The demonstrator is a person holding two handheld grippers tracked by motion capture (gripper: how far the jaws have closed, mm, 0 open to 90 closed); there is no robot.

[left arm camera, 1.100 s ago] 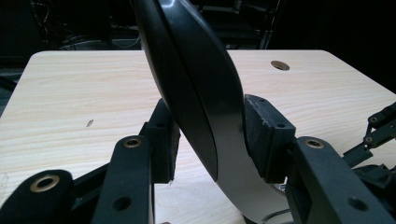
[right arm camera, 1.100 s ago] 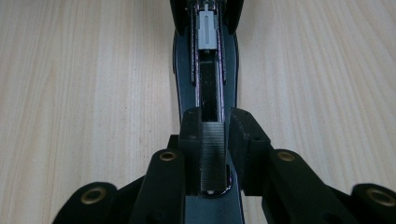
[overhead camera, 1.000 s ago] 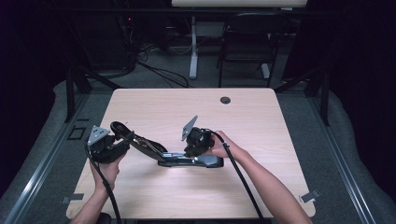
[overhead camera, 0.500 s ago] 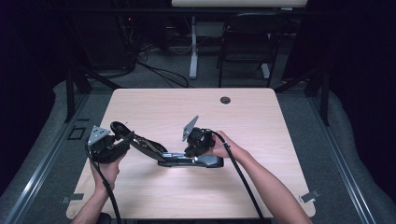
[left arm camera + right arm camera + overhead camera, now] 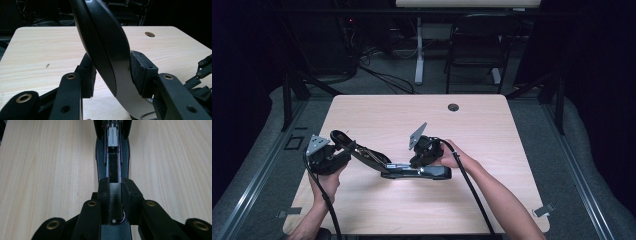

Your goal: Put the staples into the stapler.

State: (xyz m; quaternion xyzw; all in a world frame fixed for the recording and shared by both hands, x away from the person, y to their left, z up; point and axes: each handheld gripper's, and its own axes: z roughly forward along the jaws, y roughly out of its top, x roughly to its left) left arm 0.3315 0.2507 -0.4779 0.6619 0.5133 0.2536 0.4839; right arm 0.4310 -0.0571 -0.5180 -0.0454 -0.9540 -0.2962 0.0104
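The table (image 5: 492, 200) is a pale wood top with 1 small round cable hole (image 5: 453, 107) near its far edge; the rest of the surface is bare. A person works at the near side with 2 hand-held grippers.

The object in hand is a black stapler (image 5: 417, 172), opened wide. Its base lies flat on the table just left of centre, toward the near edge. Its top cover (image 5: 105, 47) is swung up and back to the left, off the surface.

The left gripper (image 5: 343, 152) is clamped on that raised cover; in the left gripper view both pads press the curved black shell from either side. The right gripper (image 5: 422, 162) stands over the base. In the right gripper view its jaws are drawn close together on a block of staples (image 5: 115, 200) seated at the near end of the open channel (image 5: 113, 167), with the grey pusher (image 5: 113, 137) farther along. I judge the step to be loading staples.

Risks noted:
1. The cover is smooth and curved, so the pads could slide and let it snap down on the right gripper.
2. The staple block could break apart if squeezed or tilted against the channel wall.
3. The base is not pinned, so any pull on the cover could drag it and misalign the staples.
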